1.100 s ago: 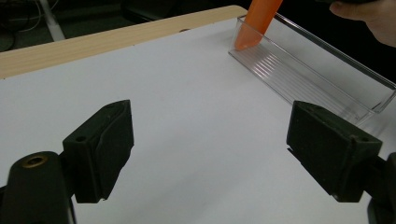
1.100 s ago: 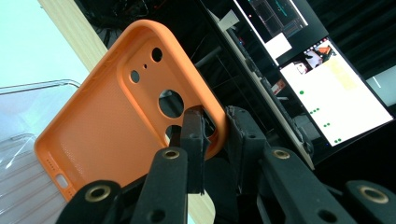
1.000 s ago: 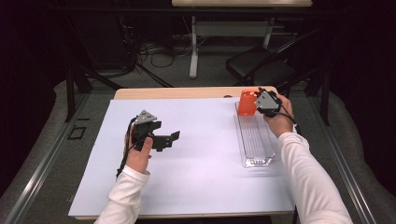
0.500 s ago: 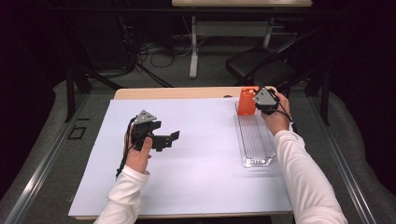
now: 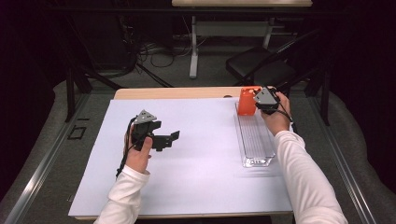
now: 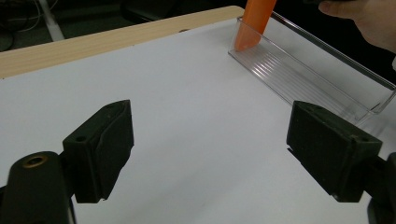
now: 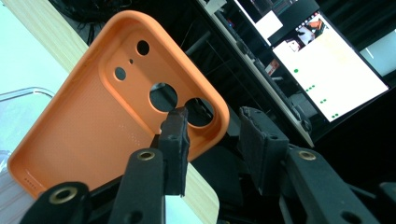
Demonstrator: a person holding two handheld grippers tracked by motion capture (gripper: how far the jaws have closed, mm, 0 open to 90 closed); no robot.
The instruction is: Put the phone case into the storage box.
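Your right gripper [image 7: 210,140] has just been opening, its jaws now straddling the orange phone case's [image 7: 116,116] edge without pinching it. That case leans upright at the clear tray's [image 5: 254,140] far end, long axis rising away; your left gripper [image 5: 168,138] waits spread wide, well apart.

Bright white table sheet [image 5: 201,168], dark surroundings (mildly soft focus), faint shadows

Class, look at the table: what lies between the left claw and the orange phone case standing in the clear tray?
Bare white table cover, as the high view shows, between the left claw and the orange phone case in the clear tray.
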